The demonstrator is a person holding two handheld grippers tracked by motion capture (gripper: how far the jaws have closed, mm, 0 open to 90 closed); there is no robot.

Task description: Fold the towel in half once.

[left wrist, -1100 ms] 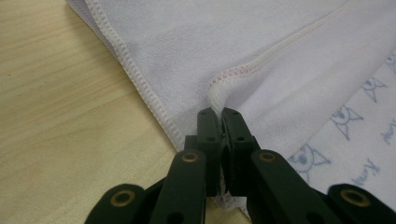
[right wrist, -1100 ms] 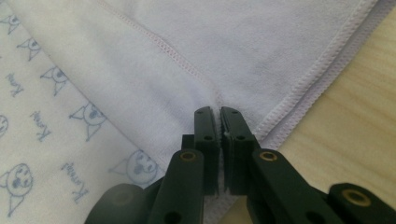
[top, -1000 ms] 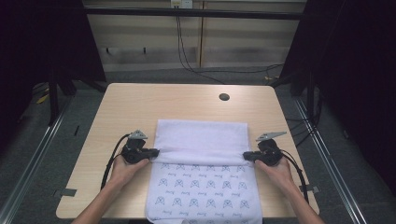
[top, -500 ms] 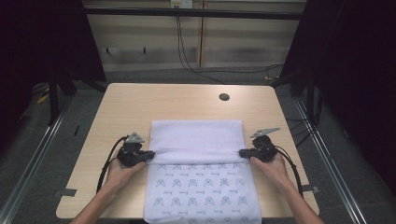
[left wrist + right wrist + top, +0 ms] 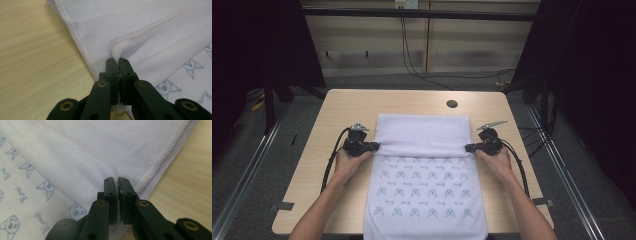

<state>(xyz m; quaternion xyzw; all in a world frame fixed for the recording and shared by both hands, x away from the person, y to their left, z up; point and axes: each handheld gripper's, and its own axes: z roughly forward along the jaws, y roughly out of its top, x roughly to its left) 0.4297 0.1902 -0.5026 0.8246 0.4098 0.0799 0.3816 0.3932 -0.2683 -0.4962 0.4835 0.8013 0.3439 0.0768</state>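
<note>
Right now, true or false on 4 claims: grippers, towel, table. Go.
1. Both grippers are shut on the towel. True: left gripper and right gripper each pinch a side of the folded edge.
2. The printed side faces up at the far end. False: the far part shows plain fabric, the cat print is nearer the person.
3. The towel hangs over the near table edge. True.
4. A cup stands on the table. False: just a dark round hole.

table (image 5: 347,112): light wood | hole (image 5: 452,104): far edge, right of centre | floor cables (image 5: 427,75): beyond table
</note>
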